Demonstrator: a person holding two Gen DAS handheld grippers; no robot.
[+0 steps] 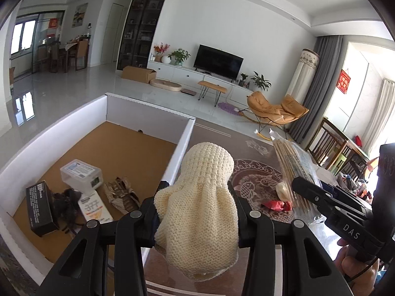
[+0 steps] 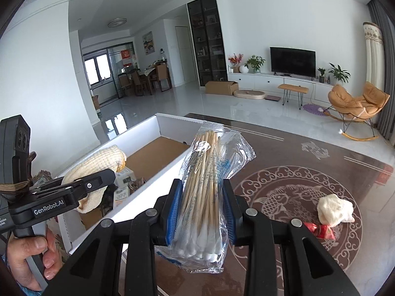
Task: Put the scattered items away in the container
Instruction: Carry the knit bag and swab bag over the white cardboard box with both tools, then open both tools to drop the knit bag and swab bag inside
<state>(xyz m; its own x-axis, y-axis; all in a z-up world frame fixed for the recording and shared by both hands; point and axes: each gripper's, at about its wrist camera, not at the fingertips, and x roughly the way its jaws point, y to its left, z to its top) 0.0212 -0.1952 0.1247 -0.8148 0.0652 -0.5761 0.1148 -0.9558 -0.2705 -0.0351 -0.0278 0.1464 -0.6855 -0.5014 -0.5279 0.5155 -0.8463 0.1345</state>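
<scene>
The left tool point(image 1: 196, 212) is clamped on a cream knitted piece point(image 1: 200, 197) at lower centre, beside the white box point(image 1: 148, 109) at left, while the right tool point(image 2: 202, 209) is clamped on a bag of cotton swabs point(image 2: 205, 185) at centre.

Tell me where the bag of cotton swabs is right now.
The bag of cotton swabs is clamped in the right gripper, held above the patterned table just right of the white box.
</scene>
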